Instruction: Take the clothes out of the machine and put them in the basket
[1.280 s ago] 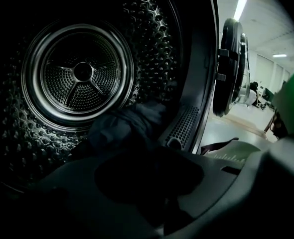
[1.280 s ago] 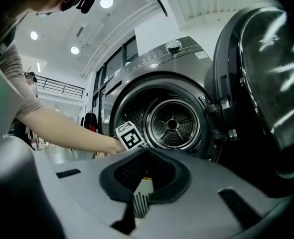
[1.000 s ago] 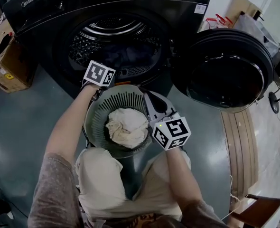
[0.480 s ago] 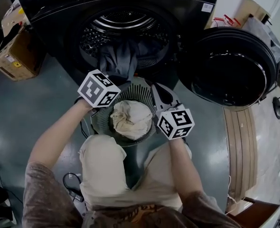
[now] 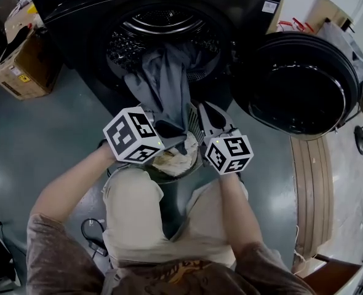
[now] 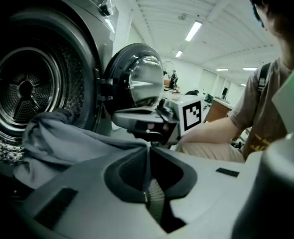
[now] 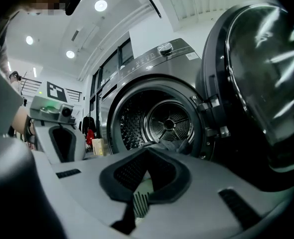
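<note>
My left gripper [image 6: 149, 147] is clamped tight on the grey garment [image 5: 163, 85], which trails from the washing machine drum [image 5: 163, 26] to just above the basket [image 5: 194, 125]. My right gripper [image 7: 147, 152] sits at the basket's rim, its jaws together with nothing pinched between them.

Glossy grey floor [image 5: 21, 140], cardboard box [image 5: 18, 66]

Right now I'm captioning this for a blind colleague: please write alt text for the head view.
Seen from above, the left gripper is shut on a grey garment trailing out of the washing machine's open drum over a basket holding a cream cloth. The right gripper sits closed at the basket's rim.
</note>
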### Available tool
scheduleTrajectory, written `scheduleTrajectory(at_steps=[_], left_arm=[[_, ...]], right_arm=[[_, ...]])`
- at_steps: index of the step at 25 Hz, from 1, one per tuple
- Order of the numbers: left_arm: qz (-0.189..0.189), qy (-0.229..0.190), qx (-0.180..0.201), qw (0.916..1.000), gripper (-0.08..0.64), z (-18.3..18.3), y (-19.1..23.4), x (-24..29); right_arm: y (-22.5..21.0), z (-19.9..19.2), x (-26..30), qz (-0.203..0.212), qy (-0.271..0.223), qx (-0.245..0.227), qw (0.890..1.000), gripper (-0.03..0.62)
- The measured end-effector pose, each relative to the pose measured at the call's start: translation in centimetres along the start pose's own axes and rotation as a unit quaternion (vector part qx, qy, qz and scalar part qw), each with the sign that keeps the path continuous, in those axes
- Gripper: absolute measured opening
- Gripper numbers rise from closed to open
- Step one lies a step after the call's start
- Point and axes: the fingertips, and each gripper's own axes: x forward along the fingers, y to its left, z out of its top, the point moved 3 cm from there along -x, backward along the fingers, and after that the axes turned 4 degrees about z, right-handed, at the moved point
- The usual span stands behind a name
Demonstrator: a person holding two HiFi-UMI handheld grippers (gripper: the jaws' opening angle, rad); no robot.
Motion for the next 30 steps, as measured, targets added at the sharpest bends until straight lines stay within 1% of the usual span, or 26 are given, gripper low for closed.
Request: scheduleTrajectory(at_steps=[2,4,6,7,9,11,12,13,16,19,22,24,26,28,30], left_arm=[[-0.021,0.010,0.009,0.9997,0.023,-0.1,-1.5,0.2],[-0.037,0.011,0.006,0.9992,0.023,-0.3,-2.1,0.3],[-0.037,0.005,0.001,0.9993,0.023,-0.4,-1.8,0.2],[-0.025,0.004,0.004,0.9997,0.025,-0.6,-1.2,0.2],[0.024,0.013,0.031,0.9992,0.035,-1.3,0.6,0.3],[0.080,0.033,0.073,0.9936,0.099,-2.0,2.4,0.3],[0.099,0.040,0.086,0.9905,0.122,-2.1,3.2,0.3],[0.113,0.041,0.089,0.9887,0.149,-2.2,4.0,0.3],[0.145,0.020,0.067,0.9869,0.241,-1.5,7.0,0.2],[0.195,-0.001,0.049,0.9796,0.295,-0.9,11.2,0.5],[0.250,-0.017,0.013,0.9681,0.328,-1.0,16.5,1.1],[0.287,-0.020,-0.013,0.9578,0.346,-1.4,20.3,1.6],[0.322,-0.017,-0.029,0.9461,0.362,-1.9,23.7,2.0],[0.345,-0.013,-0.049,0.9374,0.370,-2.5,26.5,2.2],[0.351,-0.012,-0.083,0.9327,0.370,-3.1,28.4,2.5]], right_arm=[[0.0,0.1,-0.1,-0.001,-0.001,0.001,1.000,-0.005],[-0.1,0.1,-0.1,-0.001,-0.002,0.003,1.000,-0.005],[0.0,0.0,0.0,0.000,0.000,0.004,1.000,-0.005],[0.0,-0.1,0.0,0.000,0.001,0.003,1.000,-0.005],[-0.1,-0.2,0.1,0.000,0.004,0.003,1.000,-0.005],[-0.1,-0.2,0.1,0.001,0.004,0.004,1.000,-0.005],[-0.1,-0.2,0.1,0.000,0.003,0.005,1.000,-0.005],[-0.1,-0.1,0.0,0.000,0.003,0.005,1.000,-0.005],[-0.2,-0.1,-0.1,-0.003,0.002,0.003,1.000,-0.005],[-0.2,0.1,-0.2,-0.004,0.001,0.002,1.000,-0.005],[0.1,0.1,-0.4,-0.003,0.003,-0.004,1.000,-0.005],[0.0,0.1,-0.4,-0.005,0.006,-0.010,1.000,-0.005],[-0.2,0.1,-0.4,-0.011,0.006,-0.010,1.000,-0.005],[-0.3,0.2,-0.6,-0.014,0.005,-0.008,1.000,-0.005],[-0.4,0.2,-0.6,-0.017,0.007,-0.011,1.000,-0.005]])
